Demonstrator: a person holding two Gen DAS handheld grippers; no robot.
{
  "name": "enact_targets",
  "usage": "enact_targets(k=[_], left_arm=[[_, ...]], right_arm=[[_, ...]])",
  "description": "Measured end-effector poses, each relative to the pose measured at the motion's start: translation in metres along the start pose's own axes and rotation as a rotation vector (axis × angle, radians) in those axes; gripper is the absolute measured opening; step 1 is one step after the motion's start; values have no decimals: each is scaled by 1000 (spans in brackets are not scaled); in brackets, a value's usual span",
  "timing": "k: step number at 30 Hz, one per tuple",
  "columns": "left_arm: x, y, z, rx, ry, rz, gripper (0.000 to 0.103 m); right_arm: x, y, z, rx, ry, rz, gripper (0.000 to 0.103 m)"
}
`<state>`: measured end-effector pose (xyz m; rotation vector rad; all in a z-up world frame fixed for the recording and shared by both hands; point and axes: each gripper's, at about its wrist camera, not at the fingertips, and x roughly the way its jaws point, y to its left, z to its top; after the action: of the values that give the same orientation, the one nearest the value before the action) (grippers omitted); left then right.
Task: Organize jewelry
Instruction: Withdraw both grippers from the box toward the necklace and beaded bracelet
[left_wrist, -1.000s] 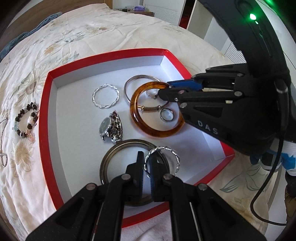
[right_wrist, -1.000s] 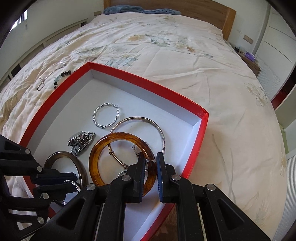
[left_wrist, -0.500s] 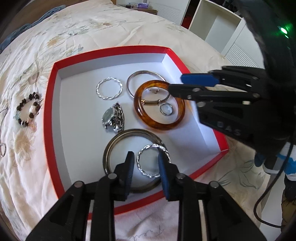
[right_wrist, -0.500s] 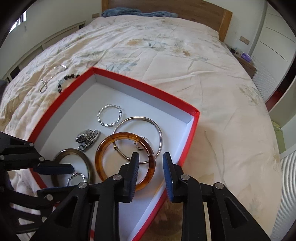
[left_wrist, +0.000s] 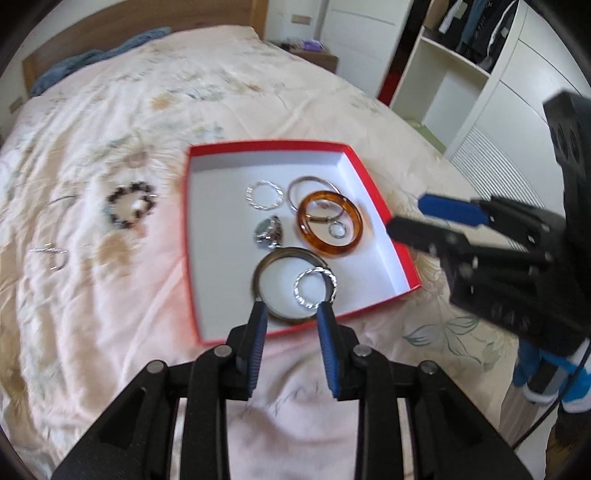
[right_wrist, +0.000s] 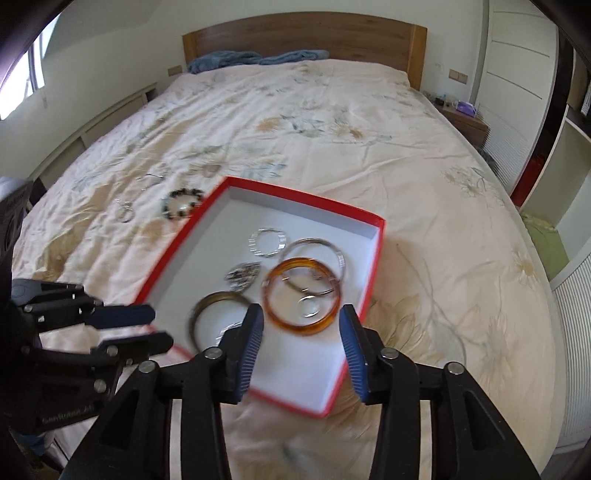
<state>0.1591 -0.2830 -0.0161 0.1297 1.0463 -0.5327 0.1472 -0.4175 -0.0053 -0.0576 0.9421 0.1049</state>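
Both grippers, left (left_wrist: 291, 314) and right (right_wrist: 301, 317), have just been opening, nothing between their jaws, above the red box (left_wrist: 373, 192) of bangles. Judging by that, a drop-off is finished; next, the beaded bracelet (left_wrist: 132, 203) lying on the bedspread (left_wrist: 110, 129) left of the box needs fetching.

Below my fingers: a floral-quilted bed (right_wrist: 332, 122) bearing a red tray (left_wrist: 380, 206), a beaded bracelet (left_wrist: 132, 202) and, seemingly, thin silver chains (left_wrist: 51, 254).
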Motion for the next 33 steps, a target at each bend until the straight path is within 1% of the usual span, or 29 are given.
enact_targets(k=[3,7,17,26,33], left_arm=[[-25,2,-11,-14,-44,38,35],[-56,6,-29,-19,-92,89,36],[-122,23,-71,-30,-196,212,36],[-159,45,-99,-70,-249,256,36],[-176,63,-115,-105,-277,276,36]], right_arm=[[-19,19,-8,-10,-9,6,47],[-43,42,-19,-11,-30,6,52],[-94,104,-51,-21,-75,9,57],[-118,146,-65,-33,-93,22,58],[-127,175,-66,-69,-93,31,58]])
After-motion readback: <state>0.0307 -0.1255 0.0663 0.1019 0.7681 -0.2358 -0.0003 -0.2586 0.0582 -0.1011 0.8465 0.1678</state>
